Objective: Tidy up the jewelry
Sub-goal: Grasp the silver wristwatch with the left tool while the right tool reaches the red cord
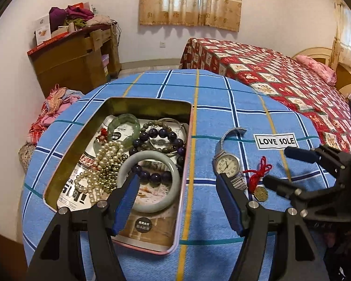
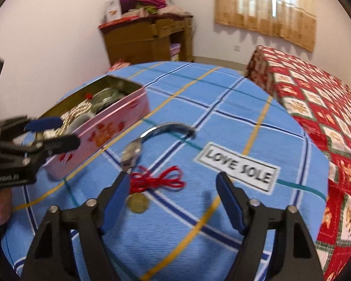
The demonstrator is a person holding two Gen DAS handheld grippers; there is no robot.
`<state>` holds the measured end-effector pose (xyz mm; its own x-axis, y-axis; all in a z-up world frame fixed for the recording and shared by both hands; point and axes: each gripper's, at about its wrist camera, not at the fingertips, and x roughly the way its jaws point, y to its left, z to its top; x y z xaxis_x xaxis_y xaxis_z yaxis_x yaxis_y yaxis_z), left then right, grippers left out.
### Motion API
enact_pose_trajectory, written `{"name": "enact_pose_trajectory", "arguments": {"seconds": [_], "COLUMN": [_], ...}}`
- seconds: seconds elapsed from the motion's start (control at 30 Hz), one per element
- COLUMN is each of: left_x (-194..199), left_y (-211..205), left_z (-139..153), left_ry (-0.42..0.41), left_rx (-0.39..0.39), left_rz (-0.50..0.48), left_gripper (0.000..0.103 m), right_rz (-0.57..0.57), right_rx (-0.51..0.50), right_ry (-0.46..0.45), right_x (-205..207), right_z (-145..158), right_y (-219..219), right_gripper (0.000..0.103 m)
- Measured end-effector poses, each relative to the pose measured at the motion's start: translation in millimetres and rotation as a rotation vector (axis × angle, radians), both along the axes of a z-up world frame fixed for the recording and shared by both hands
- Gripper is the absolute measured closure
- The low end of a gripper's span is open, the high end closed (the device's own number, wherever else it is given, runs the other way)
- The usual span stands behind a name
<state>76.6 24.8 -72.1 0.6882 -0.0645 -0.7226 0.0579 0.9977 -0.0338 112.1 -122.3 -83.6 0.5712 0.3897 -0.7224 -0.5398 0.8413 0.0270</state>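
An open pink tin box (image 1: 186, 187) (image 2: 119, 126) on the blue checked cloth holds a pale jade bangle (image 1: 166, 205), a green bangle (image 1: 124, 126), dark bead bracelets (image 1: 161, 135) and a pearl string (image 1: 103, 164). A silver wristwatch (image 1: 227, 162) (image 2: 132, 151) and a red-cord coin charm (image 1: 261, 193) (image 2: 138, 202) lie on the cloth right of the box. My left gripper (image 1: 177, 178) (image 2: 58, 131) is open and empty above the box's near right corner. My right gripper (image 2: 173, 178) (image 1: 276, 166) is open and empty just above the charm.
A white "LOVE SOLE" label (image 1: 276, 141) (image 2: 238, 167) is sewn on the cloth. A bed with a red patterned cover (image 1: 280, 75) stands to the right. A wooden cabinet piled with clothes (image 1: 74, 53) stands against the far wall.
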Motion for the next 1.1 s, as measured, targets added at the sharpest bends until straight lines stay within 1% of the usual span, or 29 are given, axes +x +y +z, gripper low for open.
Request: {"name": "enact_pose_trajectory", "arguments": {"seconds": [0.07, 0.13, 0.2, 0.23, 0.3, 0.33, 0.43, 0.57, 0.63, 0.7, 0.77, 0.8, 0.83, 0.87, 0.9, 0.93, 0.97, 1.03, 1.1], "left_x": [0, 0, 0, -1, -1, -1, 1, 5, 7, 11, 19, 25, 30, 34, 37, 40, 43, 48, 51], "left_y": [1, 0, -3, -4, -7, -9, -17, -34, -47, -56, -65, -68, -71, -72, -73, -75, -75, -77, -79], "left_z": [1, 1, 0, 1, 2, 3, 5, 9, 9, 7, 0, -4, -9, -13, -15, -18, -21, -27, -31], "left_ry": [-0.002, -0.002, -0.001, -0.003, -0.006, -0.009, -0.014, -0.027, -0.035, -0.028, -0.01, 0.005, 0.026, 0.038, 0.046, 0.052, 0.06, 0.077, 0.087], "left_rx": [-0.006, -0.01, -0.014, -0.014, -0.013, -0.012, -0.005, 0.016, 0.03, 0.028, 0.046, 0.054, 0.057, 0.059, 0.062, 0.066, 0.07, 0.071, 0.071], "left_rz": [-0.001, -0.005, -0.014, -0.02, -0.031, -0.037, -0.055, -0.092, -0.119, -0.147, -0.153, -0.162, -0.164, -0.165, -0.168, -0.166, -0.162, -0.157, -0.161], "left_gripper": [0.035, 0.035, 0.035, 0.035, 0.035, 0.035, 0.035, 0.035, 0.035, 0.035, 0.039, 0.047, 0.053, 0.054, 0.055, 0.056, 0.057, 0.06, 0.06], "right_rz": [0.004, 0.006, 0.019, 0.034, 0.041, 0.041, 0.011, -0.057, -0.09, -0.101, -0.103, -0.105, -0.107, -0.114, -0.12, -0.125, -0.13, -0.132, -0.131], "right_rx": [-0.016, -0.041, -0.054, -0.061, -0.065, -0.052, -0.032, -0.023, -0.007, 0.01, 0.032, 0.039, 0.048, 0.056, 0.064, 0.074, 0.079, 0.081, 0.083], "right_ry": [0.008, 0.039, 0.07, 0.09, 0.085, 0.093, 0.088, 0.05, 0.052, 0.068, 0.077, 0.084, 0.087, 0.083, 0.081, 0.082, 0.079, 0.068, 0.063], "right_x": [1, 7, 11, 12, 11, 11, 7, 5, 7, 9, 13, 13, 14, 14, 15, 16, 17, 15, 14], "right_z": [-4, -10, -15, -18, -18, -17, -16, -11, -10, -12, -11, -11, -11, -11, -10, -10, -10, -8, -8], "right_y": [4, 8, 11, 13, 12, 11, 3, -18, -28, -34, -34, -35, -35, -36, -38, -40, -41, -41, -40], "right_gripper": [0.027, 0.027, 0.038, 0.052, 0.076, 0.098, 0.098, 0.098, 0.098, 0.098, 0.098, 0.098, 0.095, 0.089, 0.086, 0.079, 0.075, 0.075, 0.075]}}
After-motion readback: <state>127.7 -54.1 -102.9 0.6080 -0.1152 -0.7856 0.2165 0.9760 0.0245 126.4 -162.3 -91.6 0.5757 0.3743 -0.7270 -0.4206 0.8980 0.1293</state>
